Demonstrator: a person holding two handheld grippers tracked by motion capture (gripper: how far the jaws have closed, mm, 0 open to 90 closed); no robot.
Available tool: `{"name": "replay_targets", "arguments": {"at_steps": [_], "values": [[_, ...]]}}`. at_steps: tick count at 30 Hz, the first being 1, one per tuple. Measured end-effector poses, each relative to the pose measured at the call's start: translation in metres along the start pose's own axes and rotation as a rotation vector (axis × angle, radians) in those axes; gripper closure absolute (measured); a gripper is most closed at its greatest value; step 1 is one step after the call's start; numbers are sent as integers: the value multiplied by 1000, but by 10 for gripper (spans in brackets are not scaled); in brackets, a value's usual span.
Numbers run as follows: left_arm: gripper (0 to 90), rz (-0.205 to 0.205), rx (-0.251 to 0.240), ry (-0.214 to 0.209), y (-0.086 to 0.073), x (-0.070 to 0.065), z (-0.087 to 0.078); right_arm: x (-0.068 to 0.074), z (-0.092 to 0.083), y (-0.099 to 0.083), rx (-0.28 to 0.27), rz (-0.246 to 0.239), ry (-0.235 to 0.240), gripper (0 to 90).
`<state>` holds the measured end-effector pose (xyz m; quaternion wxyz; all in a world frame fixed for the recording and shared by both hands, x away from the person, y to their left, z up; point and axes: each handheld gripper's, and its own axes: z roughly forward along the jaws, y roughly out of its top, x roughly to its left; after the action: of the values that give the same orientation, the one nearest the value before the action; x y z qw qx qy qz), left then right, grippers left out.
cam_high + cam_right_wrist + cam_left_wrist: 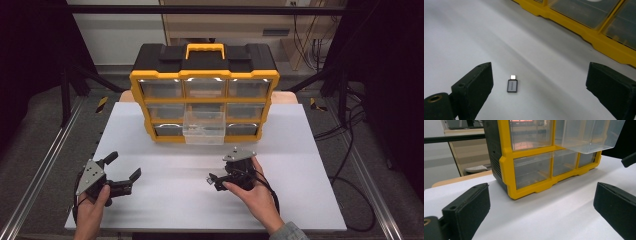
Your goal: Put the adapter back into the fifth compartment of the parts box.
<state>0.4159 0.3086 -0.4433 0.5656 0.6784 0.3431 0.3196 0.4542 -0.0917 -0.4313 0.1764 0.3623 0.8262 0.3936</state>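
Jaws of both grippers spread; right gripper (pixel 539 87) should drop squarely over the USB adapter (pixel 512 85), lying toward nine o'clock between them.

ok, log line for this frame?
right claw: open, around USB adapter | left claw: open, idle | organizer: one drawer pulled out

I see faint lettering along the face of the small grey metal USB adapter (pixel 512 86) lying flat on the white desk (pixel 461 37), but I cannot make it out. I find nothing readable on the yellow-and-black plastic drawer organizer (pixel 204 75).
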Motion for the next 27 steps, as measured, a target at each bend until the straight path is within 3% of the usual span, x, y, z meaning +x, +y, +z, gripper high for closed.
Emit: {"name": "replay_targets", "arguments": {"at_steps": [5,16,27], "values": [[6,-7,-7,5,1,1,-1,6,3,0,11,-19,18,75],[5,7,-2,1,2,-2,2,7,6,-2,33,-5,64,71],[5,5,-3,7,2,-2,3,10,10,-2,48,-7,80,72]]}}
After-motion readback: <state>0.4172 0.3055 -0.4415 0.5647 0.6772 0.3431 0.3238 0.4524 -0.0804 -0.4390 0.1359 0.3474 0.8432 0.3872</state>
